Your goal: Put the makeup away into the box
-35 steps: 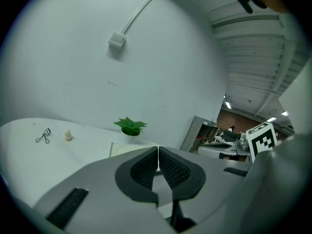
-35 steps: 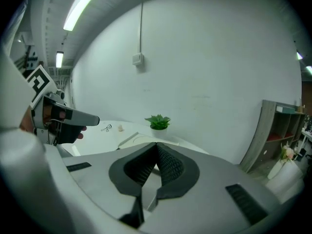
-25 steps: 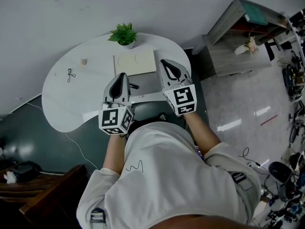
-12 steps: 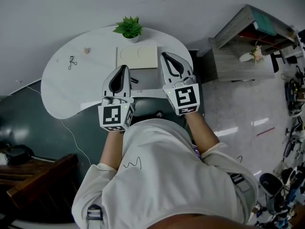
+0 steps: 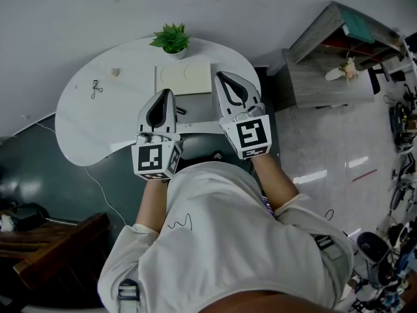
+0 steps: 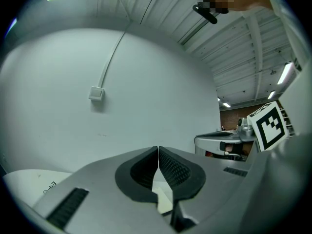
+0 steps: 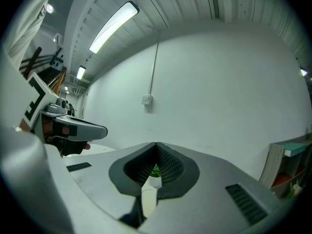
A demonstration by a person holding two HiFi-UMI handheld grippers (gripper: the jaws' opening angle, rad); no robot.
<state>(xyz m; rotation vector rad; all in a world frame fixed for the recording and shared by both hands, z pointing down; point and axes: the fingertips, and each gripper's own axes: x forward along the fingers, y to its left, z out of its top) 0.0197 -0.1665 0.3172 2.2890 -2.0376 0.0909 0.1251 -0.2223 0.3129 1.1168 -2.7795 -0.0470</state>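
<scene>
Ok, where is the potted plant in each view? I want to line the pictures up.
Head view: potted plant at top centre, on the far edge of the white table, just beyond the box.
Left gripper view: not in it.
Right gripper view: bottom centre, a bit of green leaf showing through the opening below the closed jaws.
Shared landmark: the white wall behind the table fills both gripper views.
</scene>
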